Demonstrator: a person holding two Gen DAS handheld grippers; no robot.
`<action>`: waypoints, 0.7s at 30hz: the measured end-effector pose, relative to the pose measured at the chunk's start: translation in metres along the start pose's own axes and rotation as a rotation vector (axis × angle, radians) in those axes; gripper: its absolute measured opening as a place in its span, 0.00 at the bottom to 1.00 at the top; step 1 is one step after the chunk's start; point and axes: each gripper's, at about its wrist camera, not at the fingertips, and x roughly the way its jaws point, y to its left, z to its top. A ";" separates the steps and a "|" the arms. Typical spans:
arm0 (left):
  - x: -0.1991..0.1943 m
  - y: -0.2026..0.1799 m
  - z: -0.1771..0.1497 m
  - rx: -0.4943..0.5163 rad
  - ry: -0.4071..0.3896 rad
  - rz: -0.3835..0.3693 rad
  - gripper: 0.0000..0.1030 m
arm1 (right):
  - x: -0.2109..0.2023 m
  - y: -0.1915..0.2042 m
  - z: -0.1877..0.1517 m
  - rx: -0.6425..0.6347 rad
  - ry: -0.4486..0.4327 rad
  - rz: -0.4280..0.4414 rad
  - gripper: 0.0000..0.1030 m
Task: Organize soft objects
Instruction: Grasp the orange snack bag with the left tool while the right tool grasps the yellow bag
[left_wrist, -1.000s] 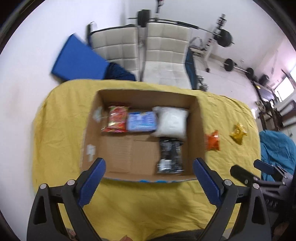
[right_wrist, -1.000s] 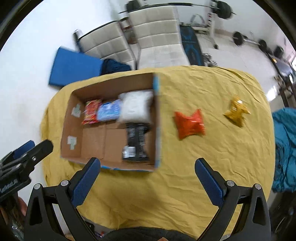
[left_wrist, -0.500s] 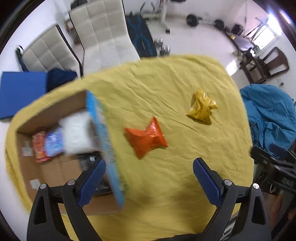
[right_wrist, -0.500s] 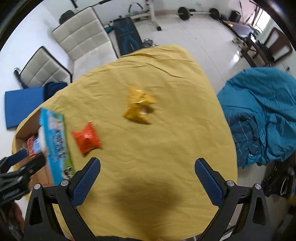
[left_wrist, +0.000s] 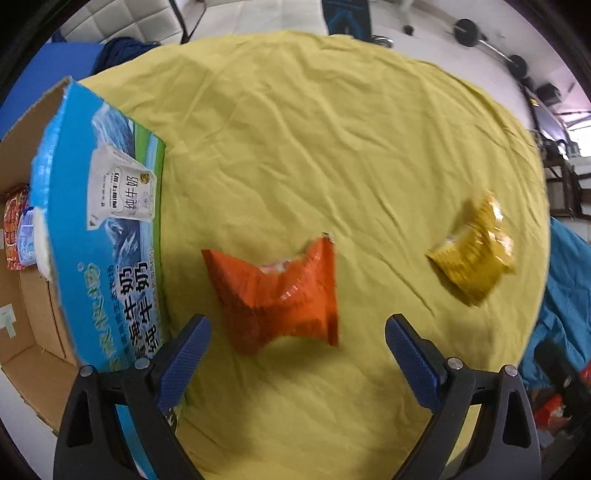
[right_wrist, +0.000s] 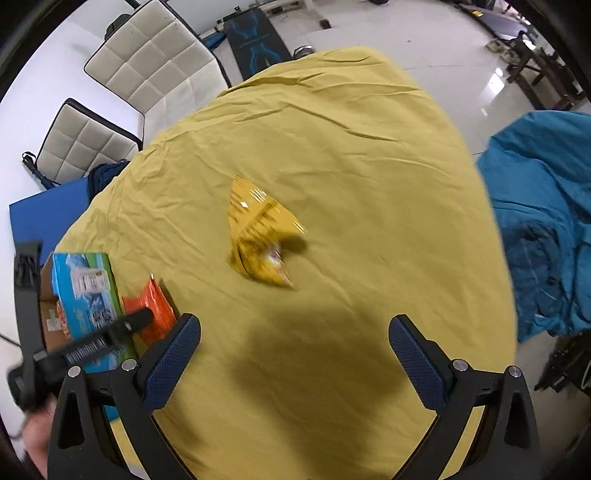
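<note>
Straight ahead in the left wrist view, the left gripper (left_wrist: 295, 354) hangs with its blue-padded jaws spread wide and nothing between them, above the crumpled orange foil snack packet (left_wrist: 280, 291) lying on the wrinkled yellow tablecloth (left_wrist: 314, 129). At about nine o'clock stands the open cardboard box with a blue printed milk-carton side (left_wrist: 107, 236), just beside the orange packet; a few wrapped packets (left_wrist: 20, 229) show inside it at its far end. Toward three o'clock lies the shiny yellow foil snack packet (left_wrist: 476, 251), well apart from the orange one. Next, in the right wrist view, the right gripper (right_wrist: 295, 354) is likewise wide and empty, with the yellow packet (right_wrist: 262, 236) at twelve o'clock beyond its fingertips. At nine o'clock sit the orange packet (right_wrist: 155, 310) and the box (right_wrist: 85, 291), partly behind the left gripper (right_wrist: 92, 343).
</note>
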 end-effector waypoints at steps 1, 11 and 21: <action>0.004 0.001 0.001 -0.004 0.005 0.017 0.94 | 0.010 0.003 0.009 0.002 0.011 0.010 1.00; 0.025 0.008 0.003 -0.022 0.036 0.055 0.94 | 0.090 0.026 0.051 0.035 0.140 0.003 0.82; 0.049 0.002 0.005 -0.008 0.075 0.026 0.94 | 0.091 0.039 0.043 -0.179 0.252 -0.021 0.45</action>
